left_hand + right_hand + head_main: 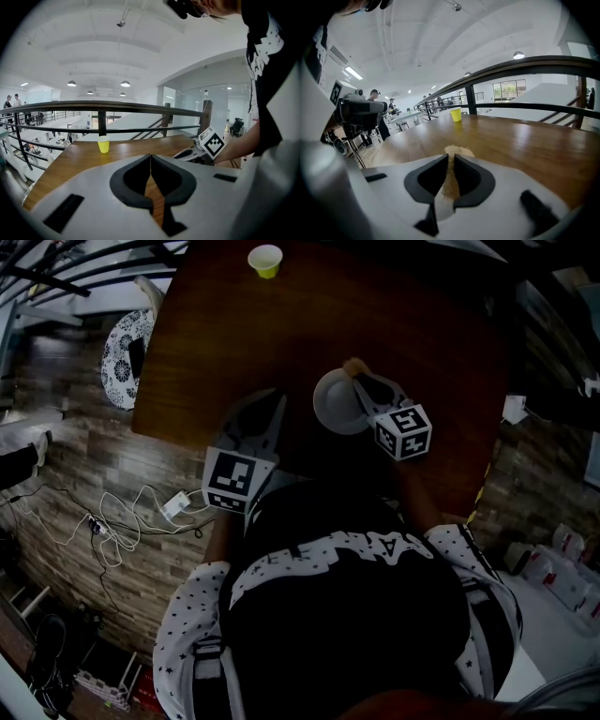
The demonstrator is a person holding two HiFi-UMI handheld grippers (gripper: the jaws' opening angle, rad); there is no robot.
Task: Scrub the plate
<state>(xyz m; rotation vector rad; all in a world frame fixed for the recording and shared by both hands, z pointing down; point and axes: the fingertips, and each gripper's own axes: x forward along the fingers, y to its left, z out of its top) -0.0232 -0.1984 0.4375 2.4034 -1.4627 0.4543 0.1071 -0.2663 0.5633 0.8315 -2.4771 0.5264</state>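
Got my right gripper (450, 165) fingers clamped on a tan sponge (458, 151), over the white plate (334, 409) mid-table (225, 324). Left gripper (150, 160) fingers pressed together, nothing in them, just beside the plate.

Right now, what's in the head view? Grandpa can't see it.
The right gripper holds a tan sponge at a white plate on a dark wooden table. The left gripper is beside it; a yellow cup stands farther back.
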